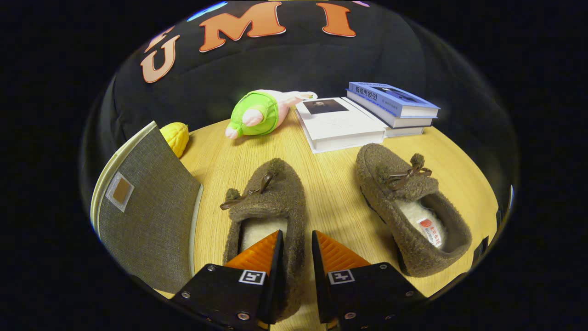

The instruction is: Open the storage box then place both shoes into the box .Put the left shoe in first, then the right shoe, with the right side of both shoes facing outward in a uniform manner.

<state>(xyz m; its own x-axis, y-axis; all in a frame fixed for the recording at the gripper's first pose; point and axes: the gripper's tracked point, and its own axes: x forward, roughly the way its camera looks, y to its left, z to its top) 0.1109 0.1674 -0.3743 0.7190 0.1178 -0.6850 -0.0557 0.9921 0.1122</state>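
Tongs (296, 239) in the gripper view, straddling the right-hand side wall of the left shoe (268, 202): one finger sits inside the shoe's pale lined opening, the other outside the wall, above the bench (330, 193). The wall fills the narrow gap between the fingers; whether both press on it cannot be told. The left shoe, a brown fleecy slipper with a thin bow (248, 191) on its upper, lies flat on the wooden bench, toe pointing away from the tongs. To the right of the left shoe, apart from it, lies the right shoe (409, 207), matching it, toe likewise away and angled slightly inward; a small label (431, 231) lies on its pale insole. To the left of the left shoe, just beside it, stands the storage box (147, 216), grey woven fabric with a small square patch, its flap raised. Beyond the box rests a yellow ridged toy (175, 136). Beyond the left shoe lies a green and pink plush toy (257, 117), and beyond the right shoe a white book (342, 126) beside two stacked books (395, 105).
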